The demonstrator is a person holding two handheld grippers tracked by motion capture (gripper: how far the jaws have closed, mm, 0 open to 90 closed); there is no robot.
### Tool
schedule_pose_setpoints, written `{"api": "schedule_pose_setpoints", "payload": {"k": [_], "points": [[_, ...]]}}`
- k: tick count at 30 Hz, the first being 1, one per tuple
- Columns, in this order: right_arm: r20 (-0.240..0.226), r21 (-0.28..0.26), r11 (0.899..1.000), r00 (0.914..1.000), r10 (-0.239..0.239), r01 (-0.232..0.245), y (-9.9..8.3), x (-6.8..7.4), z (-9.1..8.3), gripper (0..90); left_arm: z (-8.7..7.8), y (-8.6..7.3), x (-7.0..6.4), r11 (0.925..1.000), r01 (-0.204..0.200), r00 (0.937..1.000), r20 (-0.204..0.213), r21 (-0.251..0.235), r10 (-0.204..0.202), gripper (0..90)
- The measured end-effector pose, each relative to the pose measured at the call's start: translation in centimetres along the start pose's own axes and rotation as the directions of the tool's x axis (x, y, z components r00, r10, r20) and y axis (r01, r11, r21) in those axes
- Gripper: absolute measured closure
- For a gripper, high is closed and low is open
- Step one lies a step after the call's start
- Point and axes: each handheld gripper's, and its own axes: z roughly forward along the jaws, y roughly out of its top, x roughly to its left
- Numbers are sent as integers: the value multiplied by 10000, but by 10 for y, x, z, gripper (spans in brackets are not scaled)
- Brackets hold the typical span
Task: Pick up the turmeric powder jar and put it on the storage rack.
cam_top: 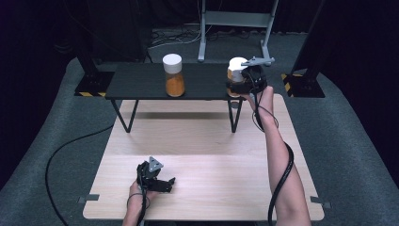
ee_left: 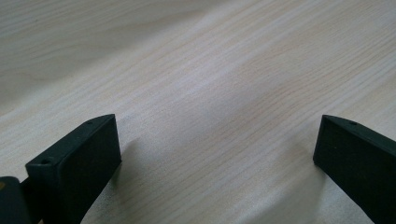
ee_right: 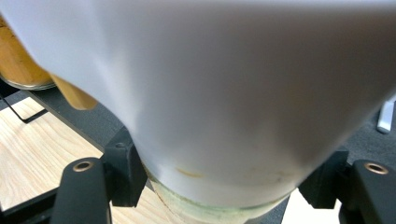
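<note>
Two white-lidded glass jars of orange powder stand on a low black shelf [cam_top: 141,81]. The left jar [cam_top: 173,75] stands alone near the shelf's middle. At the shelf's right end, my right gripper [cam_top: 236,84] is shut on the right jar [cam_top: 235,67]. In the right gripper view the jar's white lid [ee_right: 224,93] looms close, and my right gripper [ee_right: 224,184] has a jaw pressed on each side of the glass just under it. The other jar [ee_right: 18,65] shows at the upper left there. My left gripper [cam_top: 171,184] rests on the wooden table, open and holding nothing [ee_left: 217,149].
The black shelf stands on thin legs at the far end of the light wooden table [cam_top: 207,155]. Grey carpet surrounds the table. A metal stand [cam_top: 235,28] and black frame feet [cam_top: 301,84] sit behind the shelf. Cables trail from both grippers.
</note>
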Motion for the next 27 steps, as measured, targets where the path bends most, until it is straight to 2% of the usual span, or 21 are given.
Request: {"api": "schedule_pose_setpoints", "payload": {"k": [9, 15, 18, 27], "points": [[-18, 260, 9995, 9999, 156, -155, 4, -6, 9, 294, 0, 0, 0, 10000, -2, 10000, 2, 1, 2, 1], [-244, 301, 9982, 9984, 518, -511, 5, -15, 10, 295, 0, 0, 0, 10000, -2, 10000, 2, 1, 2, 1], [-326, 389, 9980, 9981, 519, -507, 7, -17, 11, 294, 0, 0, 0, 10000, 1, 10000, 0, -2, -1, 1], [-261, 218, 9987, 9986, 464, -458, 2, -15, 10, 295, 0, 0, 0, 10000, 0, 10000, 1, 1, 0, 0]]}}
